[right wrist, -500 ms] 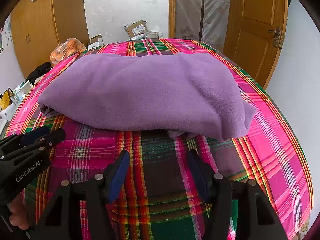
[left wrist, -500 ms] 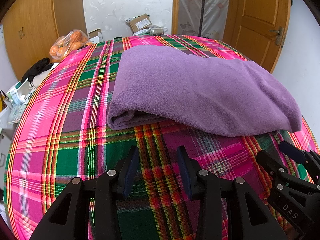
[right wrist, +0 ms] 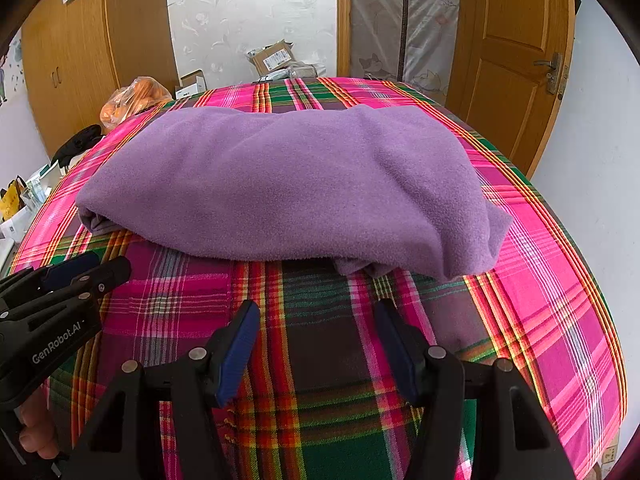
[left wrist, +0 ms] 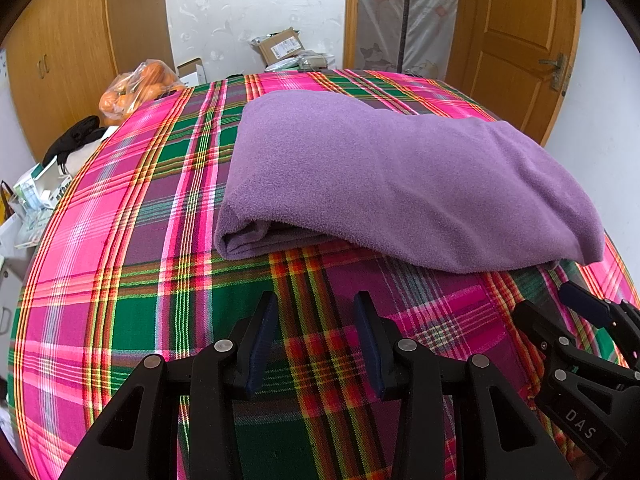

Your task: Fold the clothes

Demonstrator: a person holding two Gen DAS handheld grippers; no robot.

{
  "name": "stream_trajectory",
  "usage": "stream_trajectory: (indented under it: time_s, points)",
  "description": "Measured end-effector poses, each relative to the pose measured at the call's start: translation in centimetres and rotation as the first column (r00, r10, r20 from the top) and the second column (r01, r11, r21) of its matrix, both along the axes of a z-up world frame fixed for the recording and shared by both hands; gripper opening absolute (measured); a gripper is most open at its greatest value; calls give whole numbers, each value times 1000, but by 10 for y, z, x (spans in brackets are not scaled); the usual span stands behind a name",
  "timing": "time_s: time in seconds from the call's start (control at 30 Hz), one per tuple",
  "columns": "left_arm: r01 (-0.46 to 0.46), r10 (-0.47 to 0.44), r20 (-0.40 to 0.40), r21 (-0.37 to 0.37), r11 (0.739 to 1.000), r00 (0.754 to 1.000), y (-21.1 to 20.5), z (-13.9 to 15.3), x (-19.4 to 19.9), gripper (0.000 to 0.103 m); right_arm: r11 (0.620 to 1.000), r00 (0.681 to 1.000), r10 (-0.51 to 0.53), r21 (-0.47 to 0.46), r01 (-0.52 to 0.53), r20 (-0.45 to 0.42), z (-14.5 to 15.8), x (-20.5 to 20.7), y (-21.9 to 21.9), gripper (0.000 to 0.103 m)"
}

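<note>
The folded purple garment (left wrist: 400, 184) lay crosswise just beyond both tongs, left tongs (left wrist: 316, 340) nearer its left end, right tongs (right wrist: 316, 348) nearer its right, both released and empty.

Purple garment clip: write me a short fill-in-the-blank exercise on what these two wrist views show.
1. The folded garment is ____ in colour.
2. It lies on a ____-patterned cloth.
3. Both the left gripper and the right gripper hold ____.

Missing words: purple; plaid; nothing
</note>
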State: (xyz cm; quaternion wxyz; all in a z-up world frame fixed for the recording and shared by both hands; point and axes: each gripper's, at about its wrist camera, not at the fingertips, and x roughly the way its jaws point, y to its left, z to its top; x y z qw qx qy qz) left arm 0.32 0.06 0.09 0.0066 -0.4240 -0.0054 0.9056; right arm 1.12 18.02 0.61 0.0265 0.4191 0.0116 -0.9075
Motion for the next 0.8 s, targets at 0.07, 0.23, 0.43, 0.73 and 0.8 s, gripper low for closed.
stream_trajectory:
  time_s: [0.07, 0.23, 0.43, 0.73, 0.8]
  points:
    - [0, 0, 0, -1, 1000, 1000, 0, 0, 1, 41, 1000, 1000, 0, 0, 0, 0, 0, 1, 0, 61]
    - [1, -1, 0, -4, 1000, 1000, 1, -1, -3, 41, 1000, 1000, 0, -1, 0, 0, 0, 2, 0, 61]
    - [2, -2, 1, -9, 1000, 1000, 1, 0, -3, 41, 1000, 1000, 0, -3, 0, -1, 1, 3, 1, 61]
    - [3, -3, 0, -9, 1000, 1000, 1, 0, -2, 41, 1000, 1000, 4, -7, -4, 1, 1, 3, 0, 63]
    - [3, -3, 0, -9, 1000, 1000, 1, 0, -2, 41, 1000, 1000, 14, -9, -14, 3, 1, 3, -1, 67]
